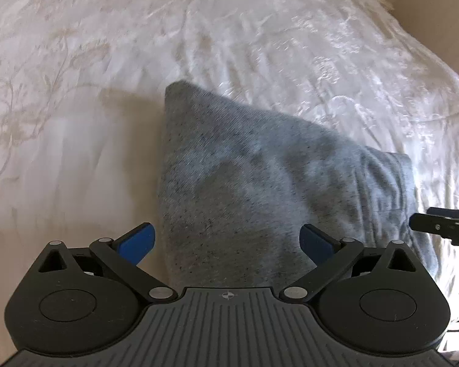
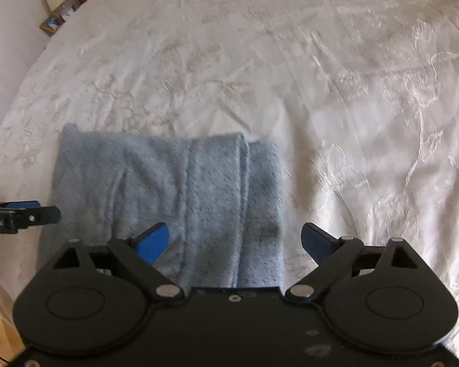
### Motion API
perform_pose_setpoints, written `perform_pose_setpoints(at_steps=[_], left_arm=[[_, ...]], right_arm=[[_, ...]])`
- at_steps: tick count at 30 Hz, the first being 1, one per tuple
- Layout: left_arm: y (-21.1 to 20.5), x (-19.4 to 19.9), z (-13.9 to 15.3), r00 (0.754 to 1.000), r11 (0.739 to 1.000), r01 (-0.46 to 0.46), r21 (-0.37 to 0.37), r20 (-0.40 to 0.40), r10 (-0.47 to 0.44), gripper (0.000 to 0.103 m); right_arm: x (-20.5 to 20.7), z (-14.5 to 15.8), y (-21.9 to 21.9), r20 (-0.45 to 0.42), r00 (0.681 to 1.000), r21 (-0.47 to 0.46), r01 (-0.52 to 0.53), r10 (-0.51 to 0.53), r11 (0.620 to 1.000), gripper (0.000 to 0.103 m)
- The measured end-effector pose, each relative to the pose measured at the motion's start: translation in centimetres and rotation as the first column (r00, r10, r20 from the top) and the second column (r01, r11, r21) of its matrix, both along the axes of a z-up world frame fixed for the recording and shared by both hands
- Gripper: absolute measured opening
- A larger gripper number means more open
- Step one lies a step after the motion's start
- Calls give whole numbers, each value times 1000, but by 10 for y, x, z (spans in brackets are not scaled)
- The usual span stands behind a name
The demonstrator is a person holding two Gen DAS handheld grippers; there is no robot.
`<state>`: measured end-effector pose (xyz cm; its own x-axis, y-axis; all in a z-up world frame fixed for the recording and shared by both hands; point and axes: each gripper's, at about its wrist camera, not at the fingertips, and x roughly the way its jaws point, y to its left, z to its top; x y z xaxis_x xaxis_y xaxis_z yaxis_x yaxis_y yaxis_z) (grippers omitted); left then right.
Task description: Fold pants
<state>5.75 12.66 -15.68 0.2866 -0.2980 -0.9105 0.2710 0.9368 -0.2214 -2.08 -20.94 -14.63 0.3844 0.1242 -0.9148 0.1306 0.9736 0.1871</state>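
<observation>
Both grippers hang spread wide — left gripper (image 1: 226,241) and right gripper (image 2: 235,241) gripping nothing — above the folded grey-blue knit pants (image 2: 174,195) lying on the cream embroidered bedspread (image 2: 336,91).

Bright daylight, glare on the shiny bedspread (image 1: 336,61) at upper right. Soft shadow left of the grey pants (image 1: 244,183). Slight motion blur; fisheye bends edges, corners dark.

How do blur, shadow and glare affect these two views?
Left wrist: bedspread smeared by motion blur at left, a soft shadow beside the pants, sheen on the far right. Right wrist: pants slightly soft, bright sheen on bedspread; both views bend at the edges.
</observation>
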Motion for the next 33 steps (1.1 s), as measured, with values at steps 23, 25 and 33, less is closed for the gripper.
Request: perform_pose_setpoints(at_steps=[23, 25, 33], left_arm=[[-16, 25, -42, 990, 1000, -2, 9, -142, 4, 103], [-17, 27, -43, 990, 1000, 1, 8, -144, 0, 103], [-16, 29, -46, 989, 1000, 0, 5, -148, 0, 103]], right_arm=[[29, -44, 5, -127, 992, 116, 26, -11, 993, 103], [32, -46, 6, -133, 991, 119, 29, -13, 993, 103], [38, -53, 5, -146, 989, 129, 32, -13, 991, 103]])
